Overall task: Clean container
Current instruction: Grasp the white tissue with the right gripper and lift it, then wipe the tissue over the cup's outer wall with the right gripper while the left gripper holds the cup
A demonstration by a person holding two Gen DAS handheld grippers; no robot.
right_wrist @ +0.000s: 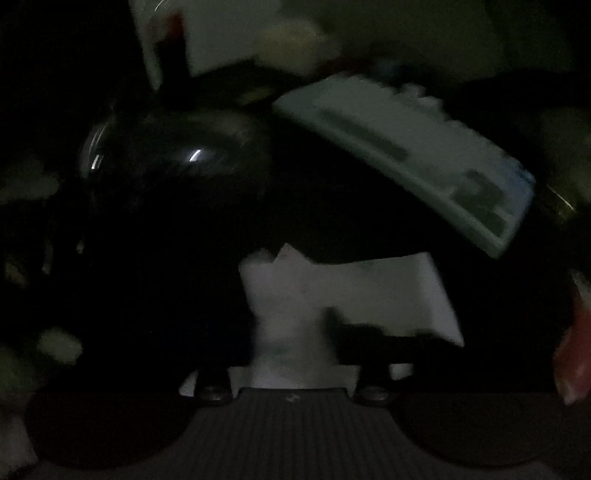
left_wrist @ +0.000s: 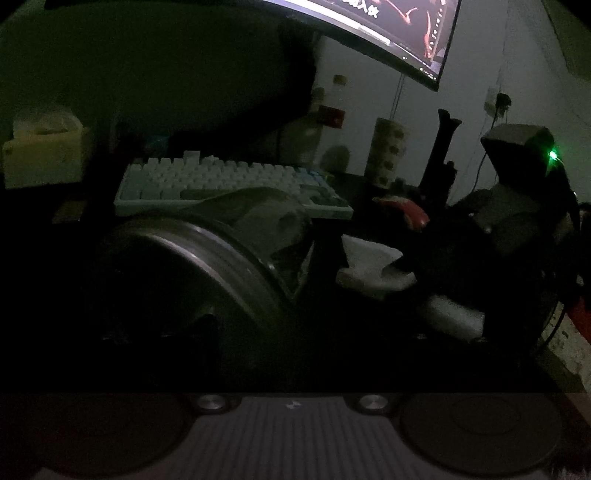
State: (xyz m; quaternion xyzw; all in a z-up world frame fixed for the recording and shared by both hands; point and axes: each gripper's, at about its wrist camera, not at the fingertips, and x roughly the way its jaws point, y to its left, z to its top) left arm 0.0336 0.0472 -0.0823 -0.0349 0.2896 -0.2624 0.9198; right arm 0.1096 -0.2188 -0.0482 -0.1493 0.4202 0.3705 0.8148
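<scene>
The scene is lying in deep shadow, and no brand or label is readable; the only writing is a few white characters on the curved dark monitor [left_wrist: 369,33] hanging above and ahead of the left gripper [left_wrist: 258,288], too small and cut off to make out.

In the left wrist view, a round metal container with a shiny ribbed rim [left_wrist: 207,266] is lying tipped on its side directly ahead of the left gripper, between its dark fingers, which appear to be holding it, though the dimness is hiding the contact. Beyond it a white and pale-blue mechanical keyboard [left_wrist: 229,184] is sitting. To the right, the right gripper [left_wrist: 424,280] is appearing with a crumpled white paper tissue [left_wrist: 373,269] at its tip, just beside the container's mouth. A green indicator light [left_wrist: 553,154] is glowing on its body.

The right wrist view, blurred, is showing the tissue [right_wrist: 351,291] spreading directly ahead of the right gripper [right_wrist: 295,354]; whether the fingers are pinching it I cannot tell. The container's dark glossy side [right_wrist: 173,162] is showing ahead to the left, the keyboard [right_wrist: 406,155] ahead to the right.
</scene>
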